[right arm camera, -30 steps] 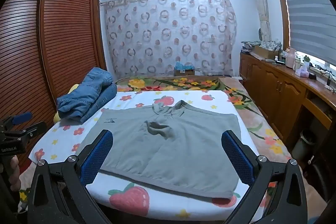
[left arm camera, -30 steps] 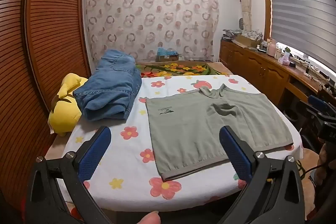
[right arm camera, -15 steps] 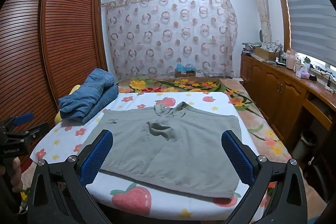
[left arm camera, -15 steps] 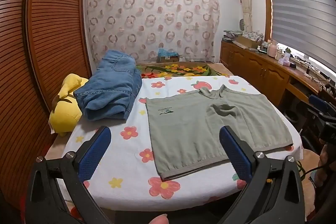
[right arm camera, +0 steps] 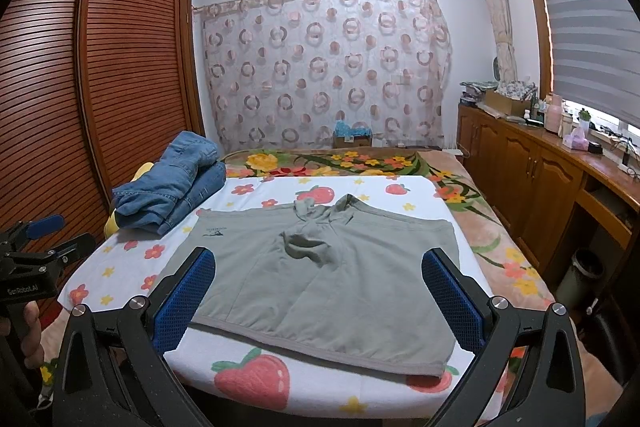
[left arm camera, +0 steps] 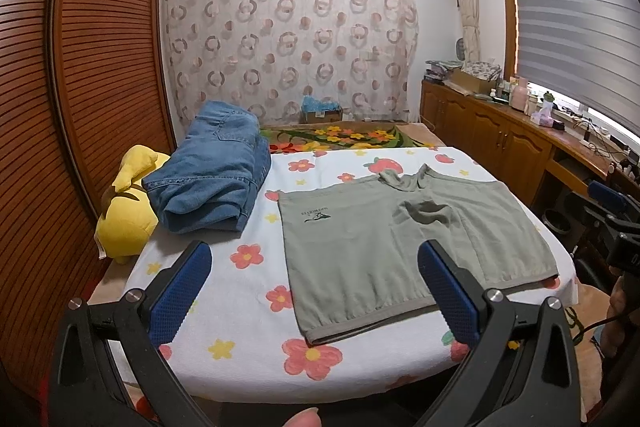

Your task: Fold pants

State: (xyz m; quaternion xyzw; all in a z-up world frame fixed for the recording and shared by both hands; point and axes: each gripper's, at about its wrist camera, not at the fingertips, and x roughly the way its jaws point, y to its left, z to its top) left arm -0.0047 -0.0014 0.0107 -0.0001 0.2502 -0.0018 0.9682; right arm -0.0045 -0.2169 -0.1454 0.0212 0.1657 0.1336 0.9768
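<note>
Grey-green shorts [left arm camera: 400,251] are laid flat on the bed [left arm camera: 248,311], on a white cover printed with flowers and strawberries; no shift is noted against the earlier frames. Folded jeans [left arm camera: 212,175] are lying near them at the left, against a yellow plush toy [left arm camera: 128,211]. Left claw [left arm camera: 316,293] and right claw [right arm camera: 318,293] are held spread wide, nothing gripped, both short of the shorts' near hem, views barely changed.

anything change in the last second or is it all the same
Almost nothing. Both views shift very slightly, so the left gripper and right gripper drifted a touch; neither took hold of or let go of anything. Both stay open above the bed; the green pants and the jeans lie unmoved.
</note>
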